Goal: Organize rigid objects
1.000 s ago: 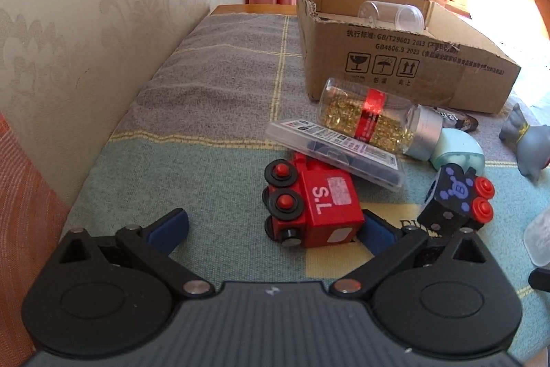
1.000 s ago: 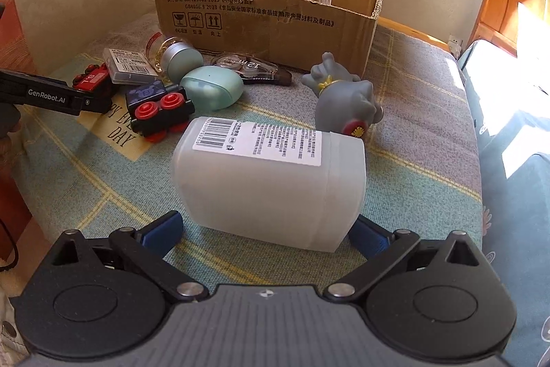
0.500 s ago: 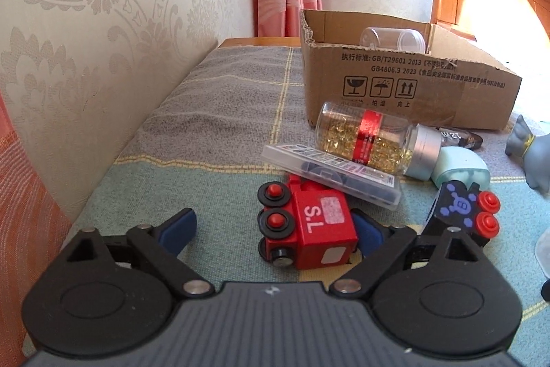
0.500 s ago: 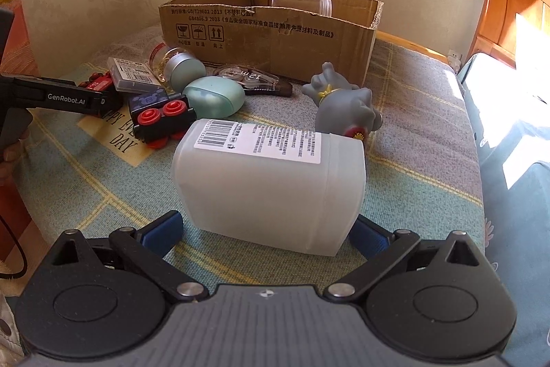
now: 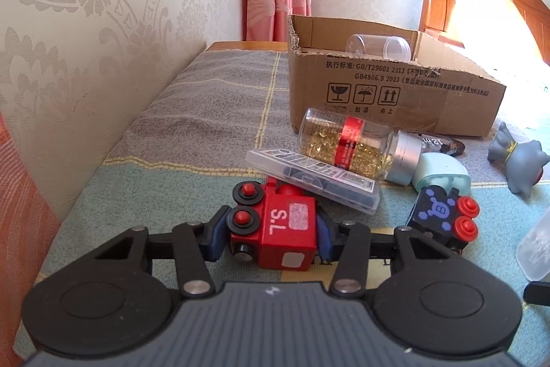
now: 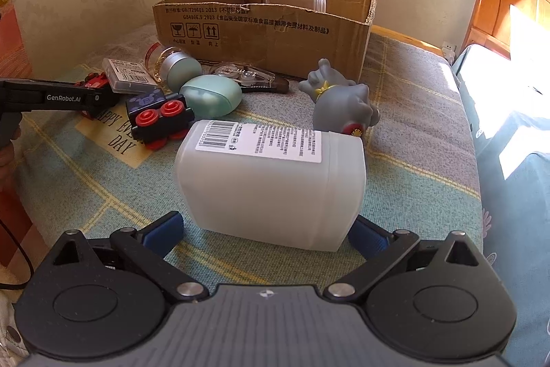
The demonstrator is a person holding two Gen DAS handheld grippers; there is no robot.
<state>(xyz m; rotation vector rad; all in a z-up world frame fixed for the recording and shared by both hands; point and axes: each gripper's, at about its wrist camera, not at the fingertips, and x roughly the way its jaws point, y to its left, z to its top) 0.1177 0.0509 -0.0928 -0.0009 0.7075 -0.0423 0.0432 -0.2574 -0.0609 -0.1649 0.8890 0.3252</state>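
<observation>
My left tongs (image 5: 271, 234) have just been closing and now pinch the red toy train (image 5: 280, 229) on the bed, so I lift it straight toward the cardboard box (image 5: 395, 98) at one o'clock, clear of the plastic case (image 5: 316, 179) leaning on it, while my right tongs (image 6: 266, 231) stay wide around the white bottle (image 6: 271, 181).

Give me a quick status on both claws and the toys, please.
Left claw just closed, shut on red train. Right claw open, astride white bottle, not gripping. Clear case rests on the train's far end; could slide on lift.
</observation>
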